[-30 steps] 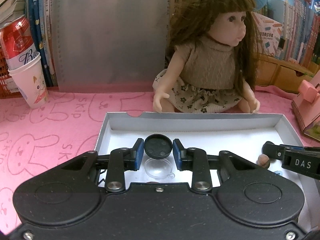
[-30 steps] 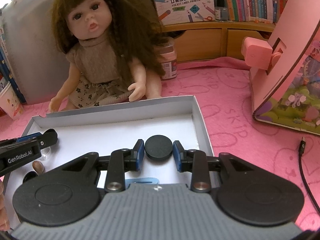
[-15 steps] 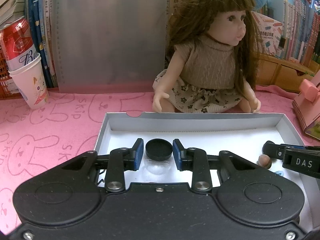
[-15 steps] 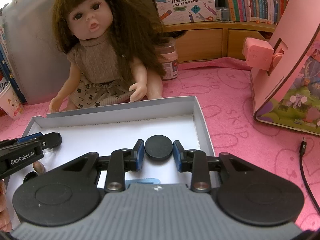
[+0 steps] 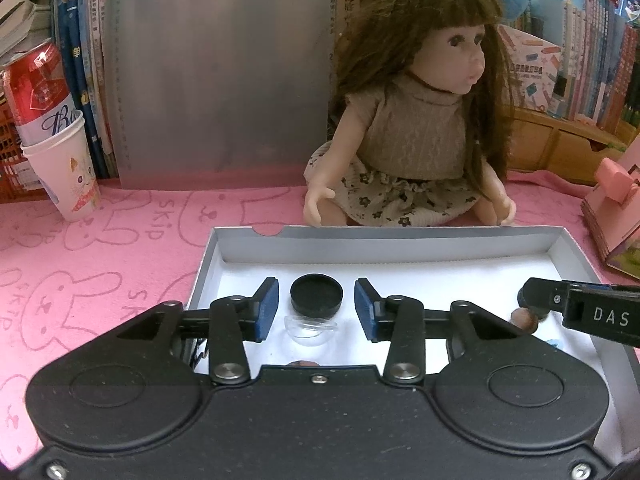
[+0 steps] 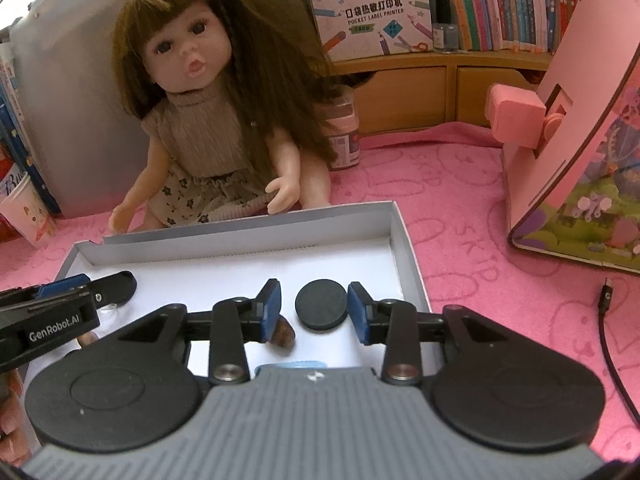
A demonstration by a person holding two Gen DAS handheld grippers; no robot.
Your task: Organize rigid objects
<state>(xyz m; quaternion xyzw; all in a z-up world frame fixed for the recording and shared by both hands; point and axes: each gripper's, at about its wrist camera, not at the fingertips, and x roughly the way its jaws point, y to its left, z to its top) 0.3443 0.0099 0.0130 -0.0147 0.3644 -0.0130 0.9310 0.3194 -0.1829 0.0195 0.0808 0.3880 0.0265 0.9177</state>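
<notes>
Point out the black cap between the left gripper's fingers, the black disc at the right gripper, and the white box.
black cap (image 5: 316, 295), left wrist view, its top face.
black disc (image 6: 320, 304), right wrist view, centre of its flat face.
white box (image 6: 248, 228), right wrist view, its far wall.

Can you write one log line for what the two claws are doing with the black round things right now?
left claw: opening, black cap between, untouched | right claw: opening, black disc between, untouched | both inside white box
</notes>
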